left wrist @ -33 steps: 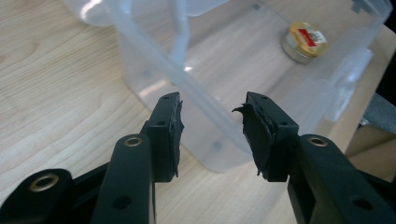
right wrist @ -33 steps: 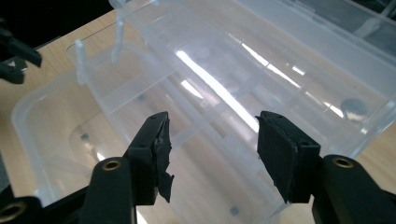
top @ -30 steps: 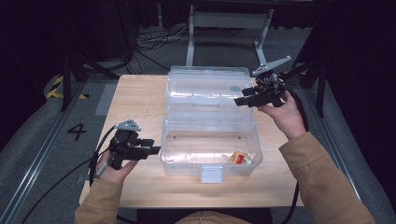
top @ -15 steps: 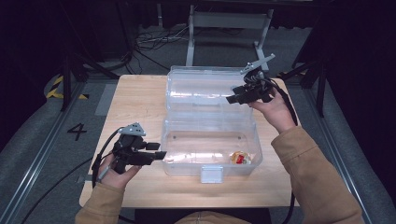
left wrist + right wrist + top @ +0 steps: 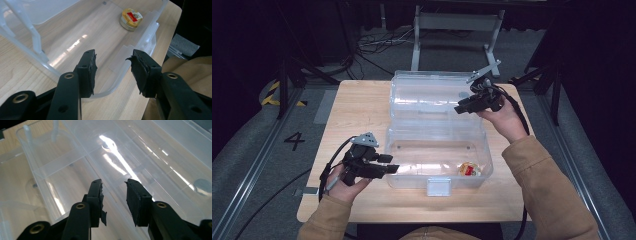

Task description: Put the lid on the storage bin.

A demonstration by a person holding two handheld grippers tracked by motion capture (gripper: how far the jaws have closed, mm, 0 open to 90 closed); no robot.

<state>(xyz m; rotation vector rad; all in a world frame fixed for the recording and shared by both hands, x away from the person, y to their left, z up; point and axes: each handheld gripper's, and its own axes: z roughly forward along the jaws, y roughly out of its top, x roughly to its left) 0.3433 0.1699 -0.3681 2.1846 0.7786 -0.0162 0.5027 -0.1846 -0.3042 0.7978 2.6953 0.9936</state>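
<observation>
Since a second ago my right gripper (image 5: 460, 108) has slid left over the open lid (image 5: 427, 95) of the clear box (image 5: 437, 150), and its jaws have just been closing, still apart with nothing between them. My left gripper (image 5: 396, 169), jaws apart, sits at the box's near left corner, perhaps touching the rim. A small round tin (image 5: 131, 18) lies inside the box.

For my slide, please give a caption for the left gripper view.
Open jaws straddle the clear box's near wall; a small round tin lies inside.
</observation>
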